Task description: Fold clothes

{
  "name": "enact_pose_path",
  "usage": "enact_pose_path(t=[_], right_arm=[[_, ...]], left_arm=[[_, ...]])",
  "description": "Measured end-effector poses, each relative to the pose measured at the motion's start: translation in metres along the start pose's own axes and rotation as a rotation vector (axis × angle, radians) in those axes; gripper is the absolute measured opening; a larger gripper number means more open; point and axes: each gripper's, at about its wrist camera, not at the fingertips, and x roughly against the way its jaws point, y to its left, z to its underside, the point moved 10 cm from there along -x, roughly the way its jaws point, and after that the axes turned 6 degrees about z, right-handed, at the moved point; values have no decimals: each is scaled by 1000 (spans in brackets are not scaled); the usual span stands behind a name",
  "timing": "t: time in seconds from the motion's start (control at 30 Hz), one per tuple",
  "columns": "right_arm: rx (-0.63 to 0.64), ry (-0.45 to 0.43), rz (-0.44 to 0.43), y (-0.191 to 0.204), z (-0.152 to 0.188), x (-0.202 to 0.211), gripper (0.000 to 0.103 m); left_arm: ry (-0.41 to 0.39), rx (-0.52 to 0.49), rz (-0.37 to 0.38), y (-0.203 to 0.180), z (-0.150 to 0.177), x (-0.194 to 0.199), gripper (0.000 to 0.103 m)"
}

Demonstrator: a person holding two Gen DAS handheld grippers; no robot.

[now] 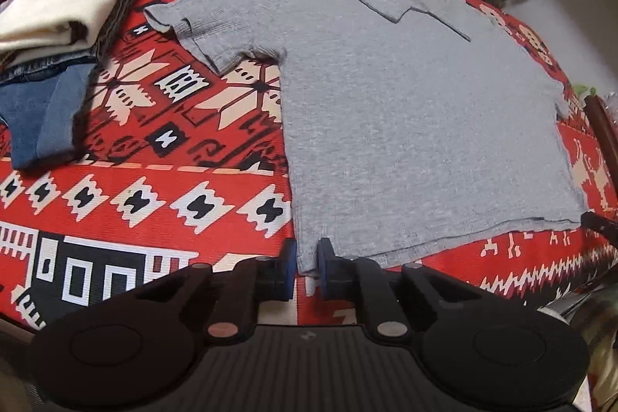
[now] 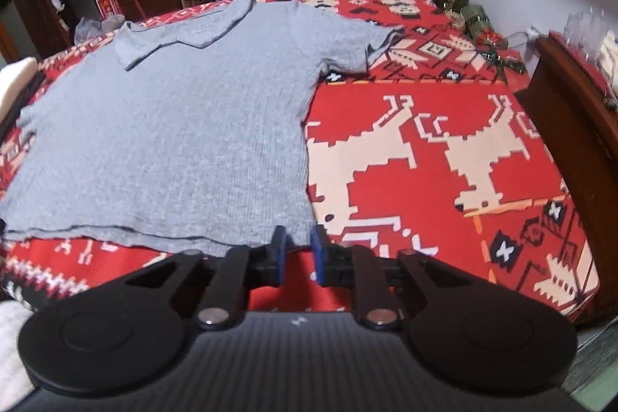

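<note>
Polo shirt, grey and ribbed, lies spread flat and unfolded on the bed, under a red patterned blanket, collar at twelve o'clock and hem at six. At nine o'clock from it sits a stack of folded clothes, cream knit on top and denim beneath, so earlier pieces look finished. The left gripper sits at the shirt's lower left hem corner, its fingers pinching the grey cloth between the blue pads. The right gripper sits at the lower right hem corner, fingers drawn close on the hem edge. No fold is made in this shirt yet: both corners are taken, and sleeves and body all remain to be folded.
</note>
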Motion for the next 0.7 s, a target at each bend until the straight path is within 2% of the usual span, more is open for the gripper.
enact_pose_path(t=[0.13, 0.27, 0.4, 0.53, 0.7], right_arm=[[-13, -31, -24, 2, -9, 8, 3], [-70, -81, -80, 0, -36, 25, 3], [-134, -147, -152, -4, -87, 41, 2], [-157, -195, -185, -6, -148, 40, 2], [-160, -215, -181, -7, -211, 18, 1]], left_arm=[[-33, 34, 26, -4, -9, 12, 4], [-123, 97, 94, -11, -45, 38, 3], [-216, 117, 144, -18, -103, 63, 3], [-279, 103, 121, -22, -161, 68, 3], [-305, 80, 83, -25, -221, 56, 3]])
